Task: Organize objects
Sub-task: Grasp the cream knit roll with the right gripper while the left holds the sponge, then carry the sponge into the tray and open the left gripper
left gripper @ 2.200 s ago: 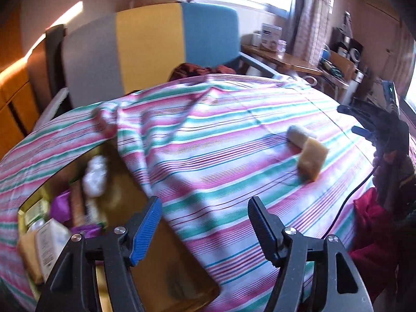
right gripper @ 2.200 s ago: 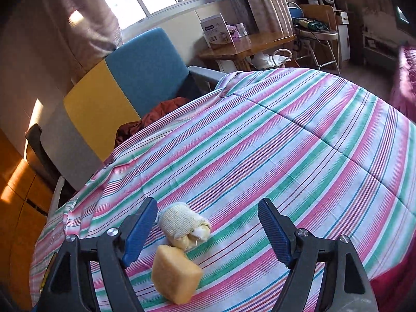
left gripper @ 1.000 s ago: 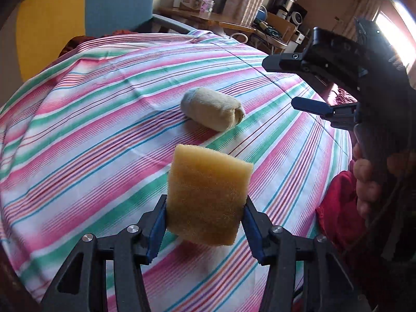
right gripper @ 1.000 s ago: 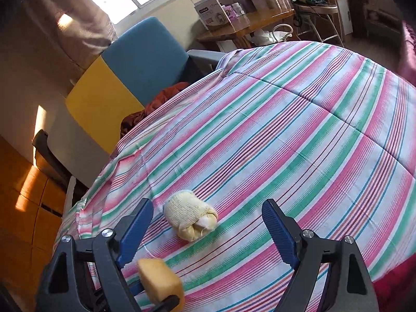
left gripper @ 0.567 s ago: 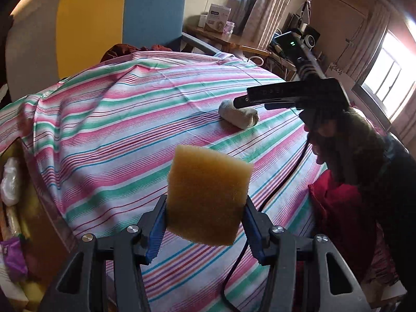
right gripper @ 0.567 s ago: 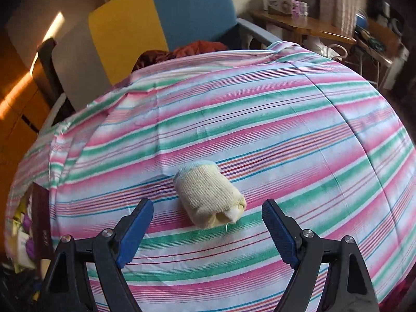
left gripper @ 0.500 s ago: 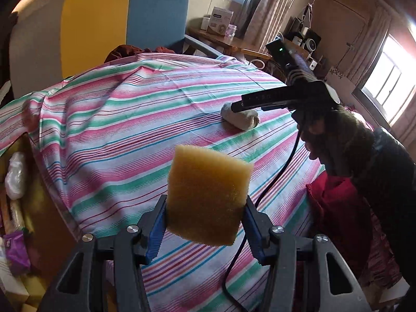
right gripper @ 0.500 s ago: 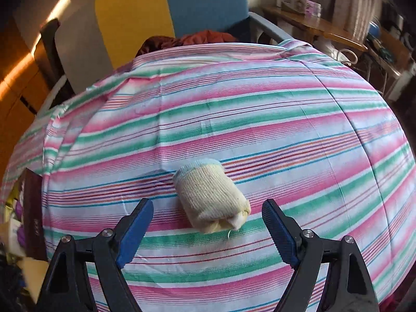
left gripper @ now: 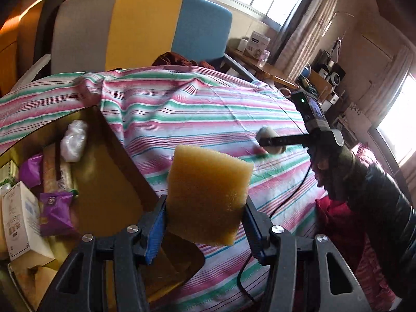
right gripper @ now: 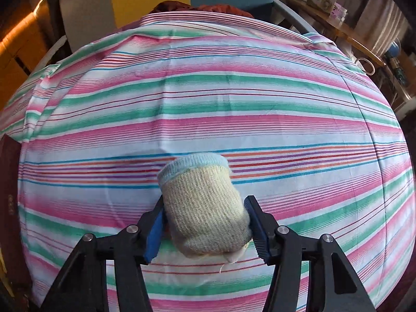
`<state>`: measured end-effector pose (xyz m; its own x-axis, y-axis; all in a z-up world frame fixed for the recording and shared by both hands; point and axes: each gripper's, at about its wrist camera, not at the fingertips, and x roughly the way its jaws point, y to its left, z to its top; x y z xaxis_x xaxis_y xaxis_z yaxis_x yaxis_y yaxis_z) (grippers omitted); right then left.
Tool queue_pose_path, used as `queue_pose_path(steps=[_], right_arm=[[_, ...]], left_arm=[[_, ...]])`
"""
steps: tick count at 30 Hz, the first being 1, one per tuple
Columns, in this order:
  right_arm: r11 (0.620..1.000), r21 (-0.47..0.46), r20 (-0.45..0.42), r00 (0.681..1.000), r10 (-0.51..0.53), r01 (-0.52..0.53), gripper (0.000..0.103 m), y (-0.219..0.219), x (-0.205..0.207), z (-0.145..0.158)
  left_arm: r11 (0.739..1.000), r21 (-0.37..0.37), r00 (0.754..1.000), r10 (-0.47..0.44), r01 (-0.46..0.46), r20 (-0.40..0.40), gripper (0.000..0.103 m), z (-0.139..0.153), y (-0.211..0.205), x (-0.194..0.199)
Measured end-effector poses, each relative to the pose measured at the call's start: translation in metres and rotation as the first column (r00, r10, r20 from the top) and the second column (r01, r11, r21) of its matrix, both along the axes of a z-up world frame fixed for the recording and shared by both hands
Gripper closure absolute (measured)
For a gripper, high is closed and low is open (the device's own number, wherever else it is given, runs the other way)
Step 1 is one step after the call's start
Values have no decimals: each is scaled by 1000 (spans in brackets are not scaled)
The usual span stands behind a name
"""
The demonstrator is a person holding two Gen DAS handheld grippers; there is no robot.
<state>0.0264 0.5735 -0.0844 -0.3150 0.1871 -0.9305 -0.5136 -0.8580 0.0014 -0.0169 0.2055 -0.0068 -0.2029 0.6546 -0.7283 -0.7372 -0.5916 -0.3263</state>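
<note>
A yellow sponge (left gripper: 208,195) hangs in the air with my left gripper (left gripper: 204,208) shut on it, above the near right corner of an open yellow-brown box (left gripper: 124,161) at the left. A rolled cream sock with a pale blue cuff (right gripper: 200,202) lies on the striped bedsheet (right gripper: 208,98). My right gripper (right gripper: 204,206) points down over the sock. Its jaws are closing, and both blue pads touch the sock's sides. In the left wrist view the right gripper (left gripper: 273,143) and the sock (left gripper: 269,131) show at the right, held by a person's hand (left gripper: 327,166).
The box holds a white carton (left gripper: 23,215), purple packets (left gripper: 54,213) and a white plastic bundle (left gripper: 74,140). A grey, yellow and blue armchair (left gripper: 145,26) stands behind the bed. A black cable (left gripper: 286,202) trails over the sheet near red cloth (left gripper: 335,223).
My left gripper has swung left with the sponge, and the box has come into view. My right gripper has dropped over the sock and its jaws have come in onto it.
</note>
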Motion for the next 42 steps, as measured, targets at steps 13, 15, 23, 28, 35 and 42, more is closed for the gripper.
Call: queue_pose_path(steps=[13, 15, 23, 28, 35, 42], right_arm=[[988, 24, -130, 979, 157, -156, 44, -91, 1, 4], [985, 29, -111, 979, 173, -171, 44, -97, -1, 0], [981, 45, -86, 977, 194, -191, 44, -100, -5, -6], [980, 45, -85, 977, 195, -192, 44, -101, -5, -6], [979, 48, -82, 976, 201, -197, 44, -101, -6, -7], [978, 50, -79, 976, 204, -200, 44, -101, -7, -8]], left_arm=[[905, 58, 906, 420, -423, 52, 48, 13, -151, -60], [899, 59, 899, 429, -435, 88, 48, 6, -155, -62], [943, -10, 934, 332, -333, 132, 48, -17, -92, -73], [948, -72, 928, 318, -310, 195, 48, -37, -55, -96], [938, -156, 914, 337, -308, 224, 44, -64, -20, -124], [936, -155, 924, 341, -316, 175, 21, -60, -20, -118]])
